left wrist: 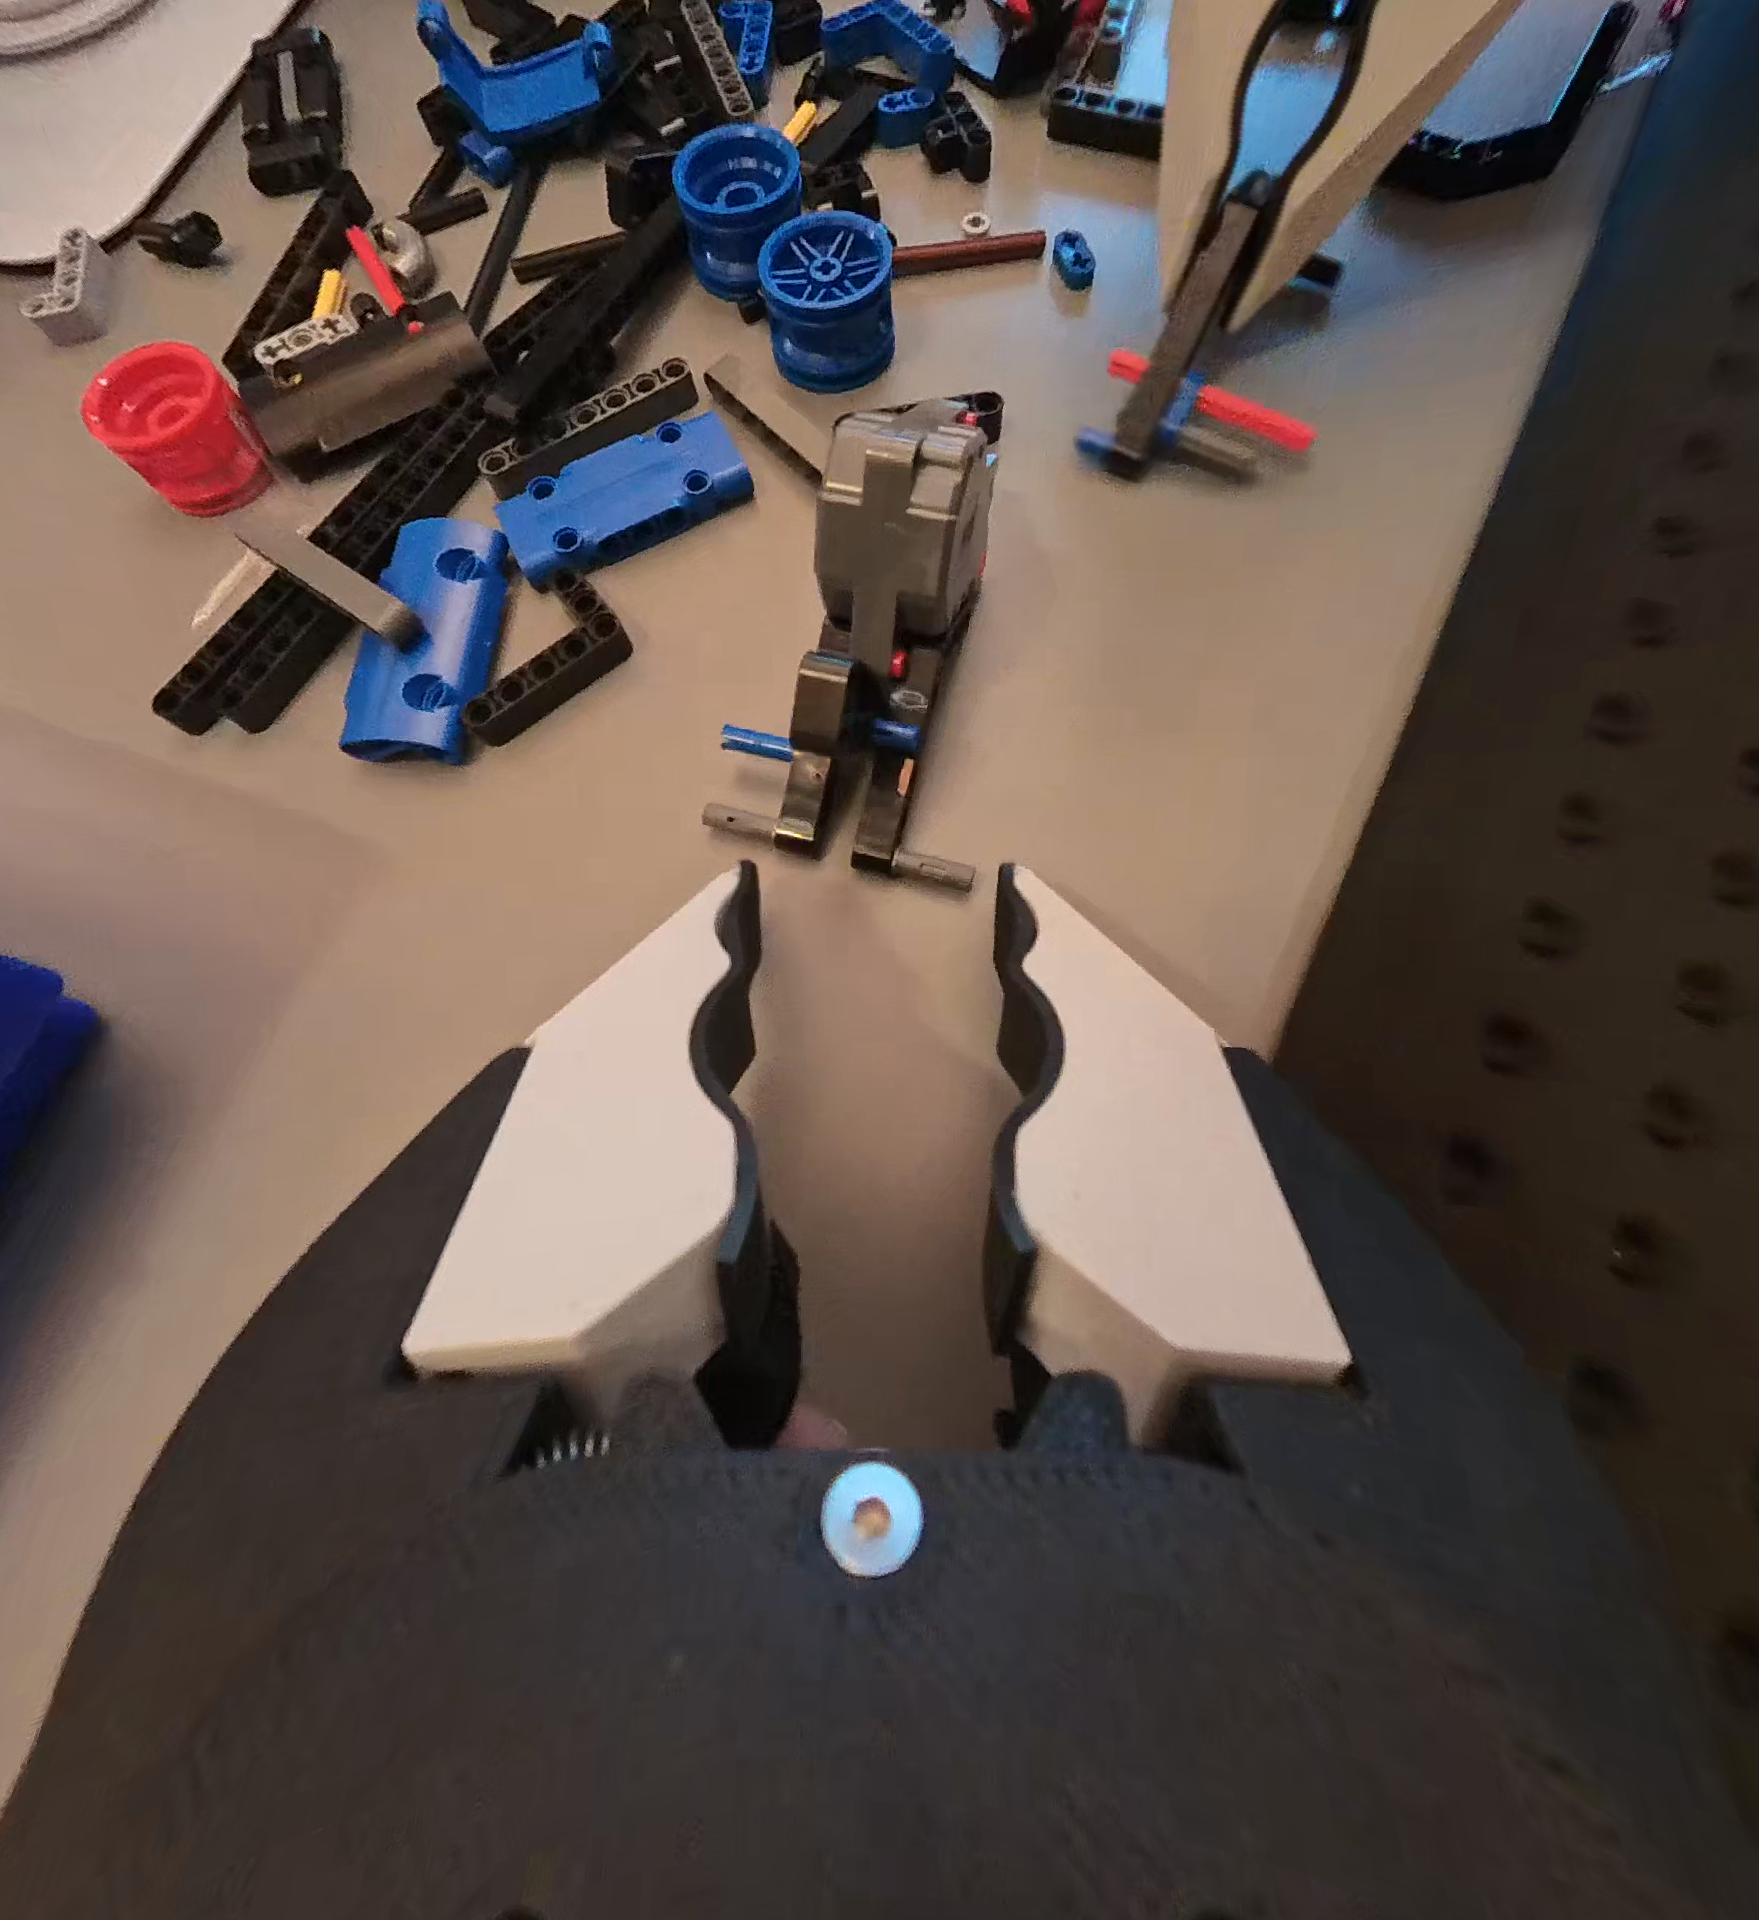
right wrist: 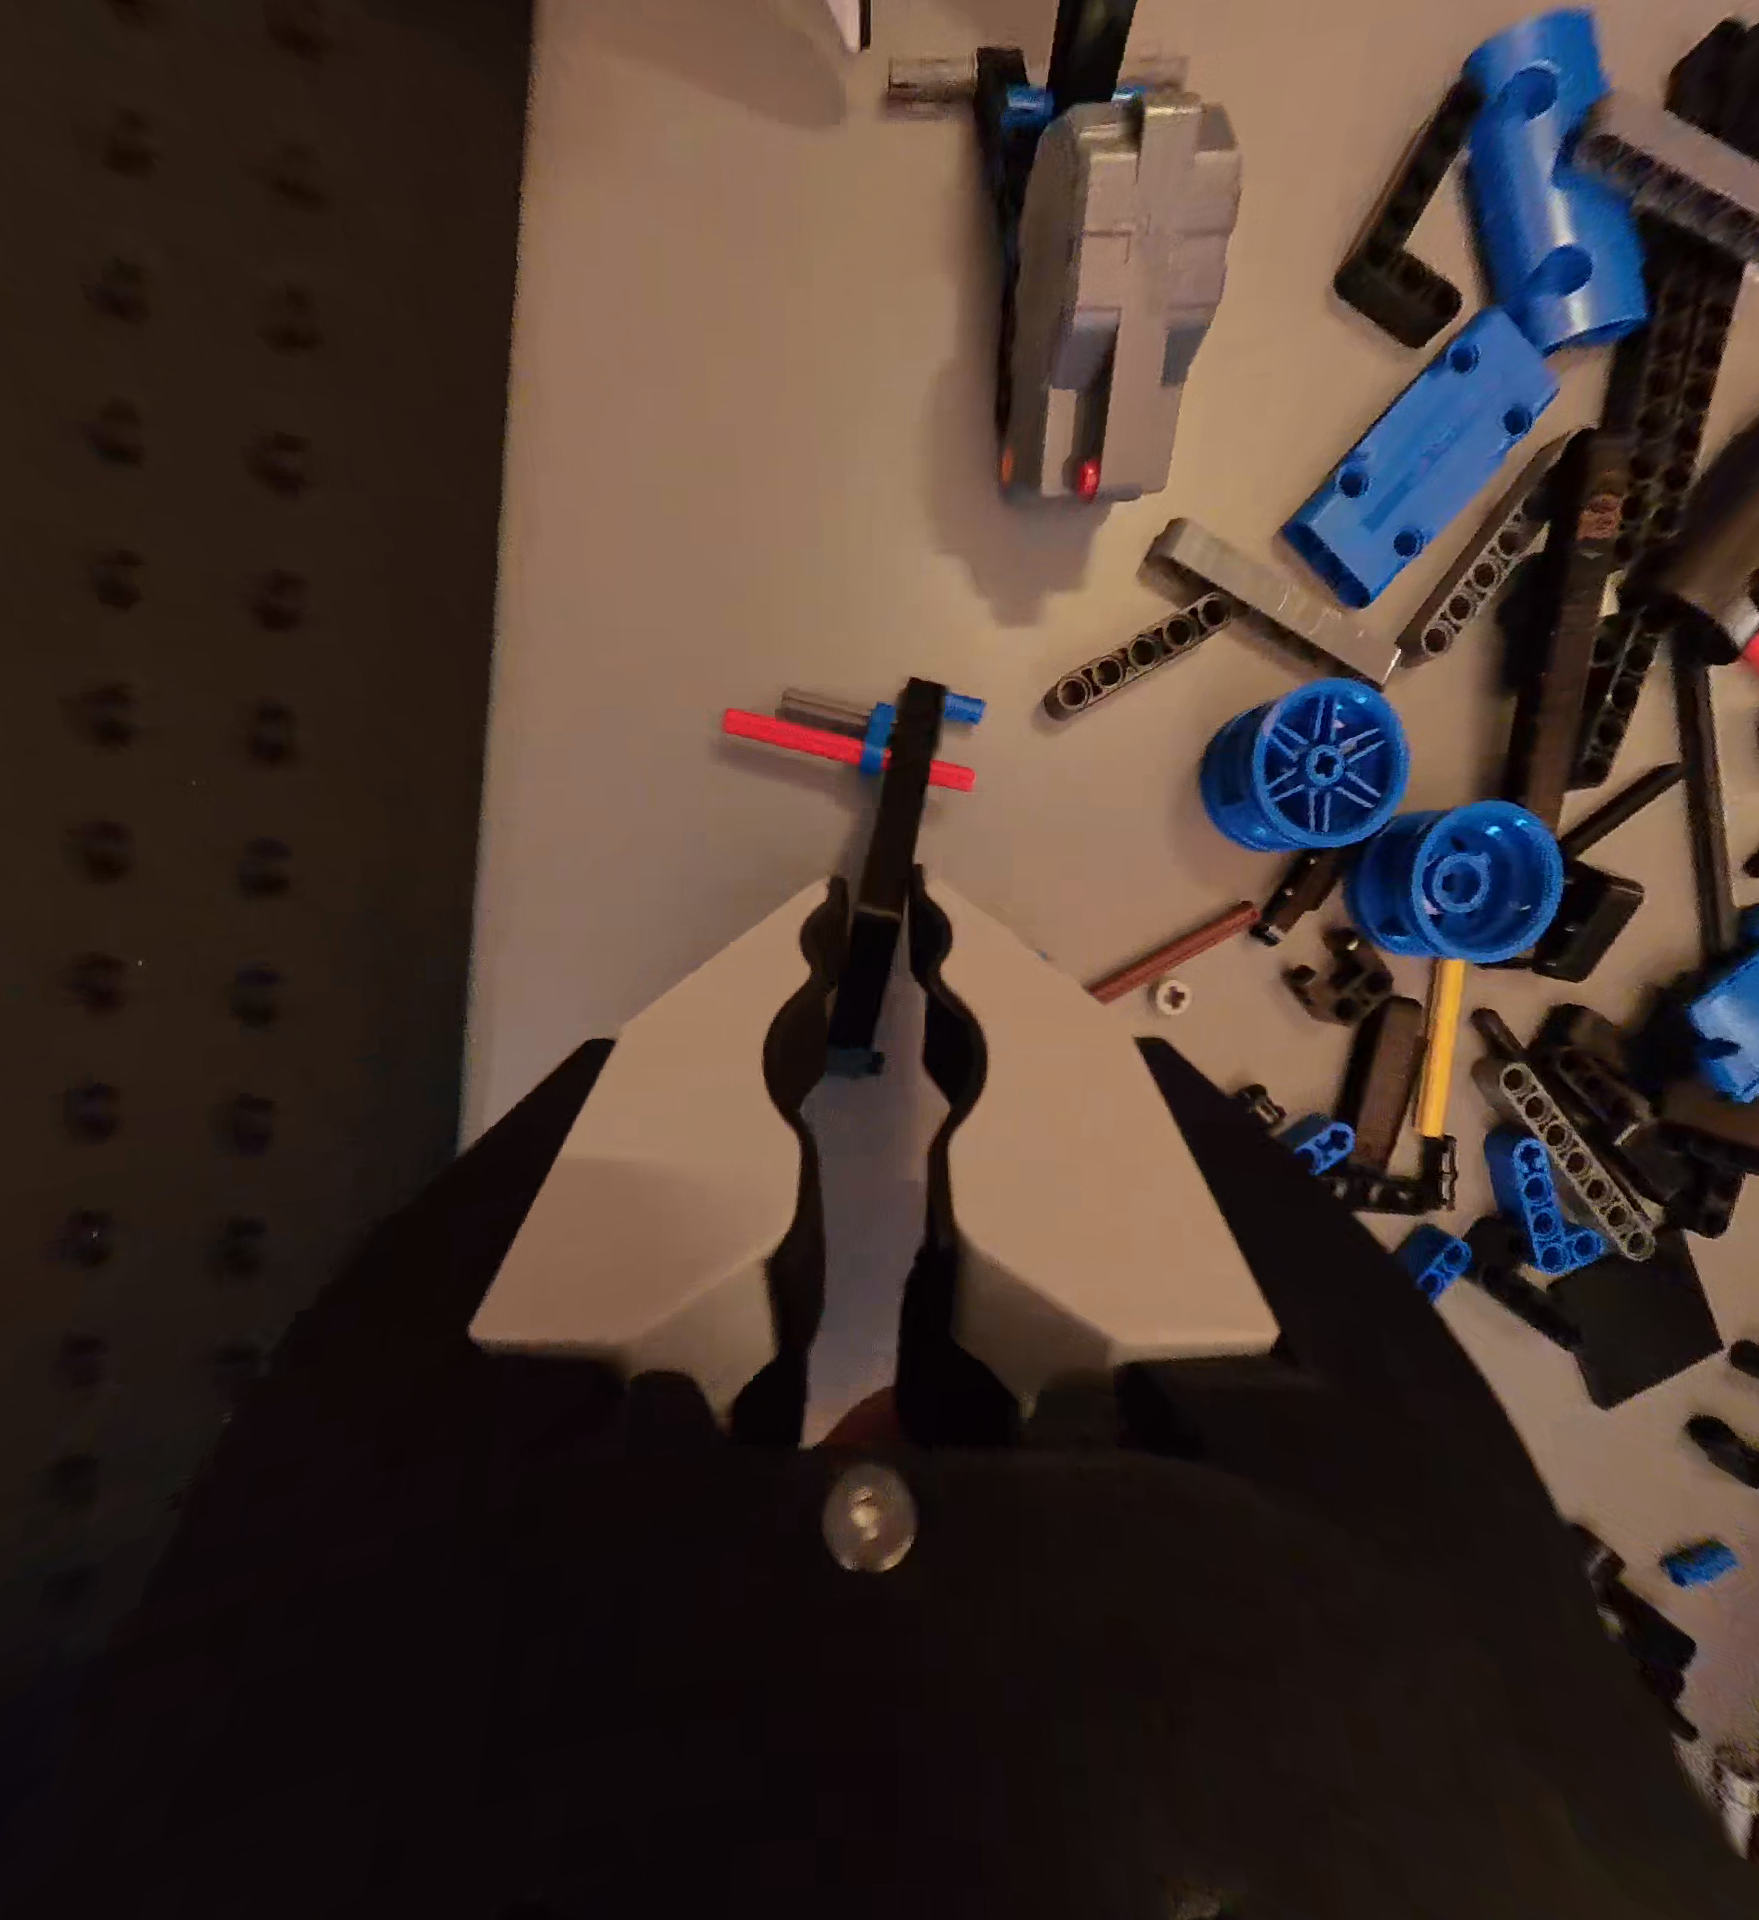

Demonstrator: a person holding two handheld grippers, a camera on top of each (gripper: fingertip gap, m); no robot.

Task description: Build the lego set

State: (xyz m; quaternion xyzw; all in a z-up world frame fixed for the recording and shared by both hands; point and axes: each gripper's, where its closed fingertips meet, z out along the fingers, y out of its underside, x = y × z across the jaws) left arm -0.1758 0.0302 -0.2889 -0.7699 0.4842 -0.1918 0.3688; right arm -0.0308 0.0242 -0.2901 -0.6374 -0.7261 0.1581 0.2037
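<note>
Grey table (right wrist: 709, 436): right hand-held gripper (right wrist: 870, 894) clamps black beam (right wrist: 901, 790) pointing forward; left hand-held gripper (left wrist: 870, 883) open, empty.

Right gripper (right wrist: 873, 894) clamps a black beam (right wrist: 896, 831) carrying a red axle (right wrist: 792, 736) and blue pins; grey motor assembly (right wrist: 1114, 301) lies beyond on the table (right wrist: 709, 468).

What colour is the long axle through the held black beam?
Red axle, clearest in the right wrist view.

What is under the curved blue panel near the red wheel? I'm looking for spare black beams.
The curved blue panel lies on long black beams and a black L-shaped beam, with a grey piece on top. Anything directly beneath is covered.
</note>
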